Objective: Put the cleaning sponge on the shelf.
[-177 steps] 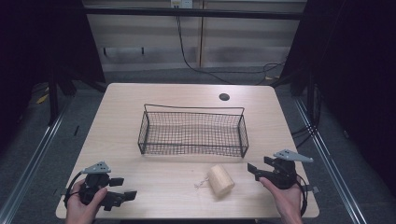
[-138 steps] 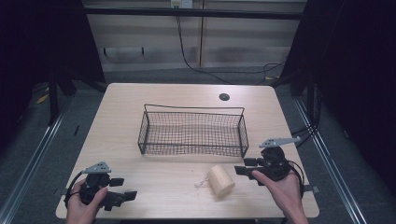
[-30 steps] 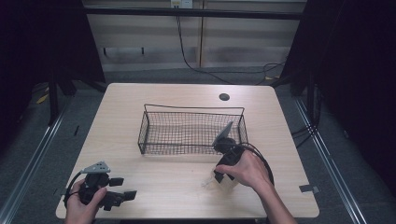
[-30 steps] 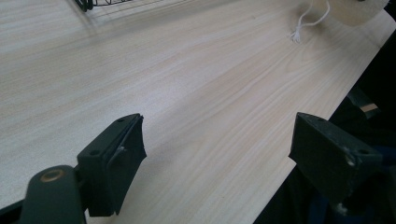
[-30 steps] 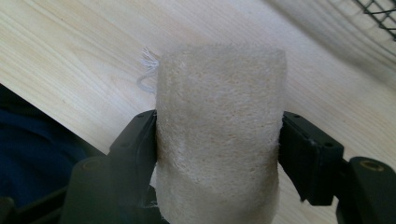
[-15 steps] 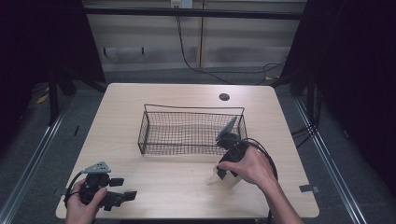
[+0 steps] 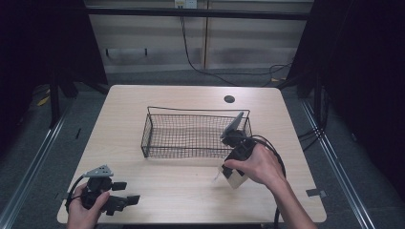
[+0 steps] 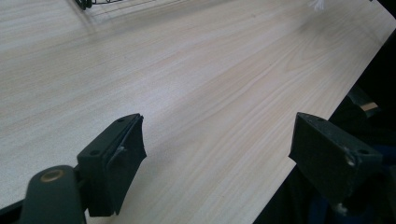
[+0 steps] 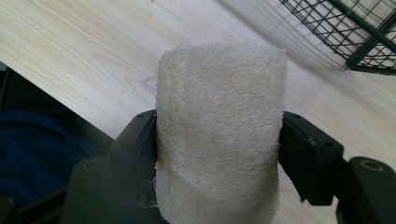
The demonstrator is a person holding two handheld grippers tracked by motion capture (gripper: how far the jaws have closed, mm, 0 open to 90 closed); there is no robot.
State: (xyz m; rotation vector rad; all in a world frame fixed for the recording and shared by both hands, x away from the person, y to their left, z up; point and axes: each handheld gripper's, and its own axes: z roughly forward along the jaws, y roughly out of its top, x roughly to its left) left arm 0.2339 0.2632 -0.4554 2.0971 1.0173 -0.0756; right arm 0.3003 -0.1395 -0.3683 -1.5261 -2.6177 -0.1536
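1. Gripping a pale loofah sponge (image 9: pixel 219 130), the right tongs (image 9: pixel 219 154) press their two black jaws on its left and right sides; the sponge stands as a rough, fibrous cylinder between them.
2. In the high view the right tongs (image 7: pixel 234 172) are in the person's right hand (image 7: pixel 255 164), over the front right part of the table (image 7: pixel 181 191), and the sponge (image 7: pixel 232 179) shows just under the fingers.
3. The sponge is near the front right corner of the black wire basket (image 7: pixel 196 136), outside it, on the side closer to the person.
4. A thin white string loop (image 9: pixel 150 84) hangs from the sponge, seen against the wood.
5. The left tongs (image 7: pixel 125 200) are at the front left corner of the table, in the left hand (image 7: pixel 86 210), well apart from the basket.
6. In the left gripper view the left tongs (image 8: pixel 217 149) have their jaws wide apart, with only bare table between them.
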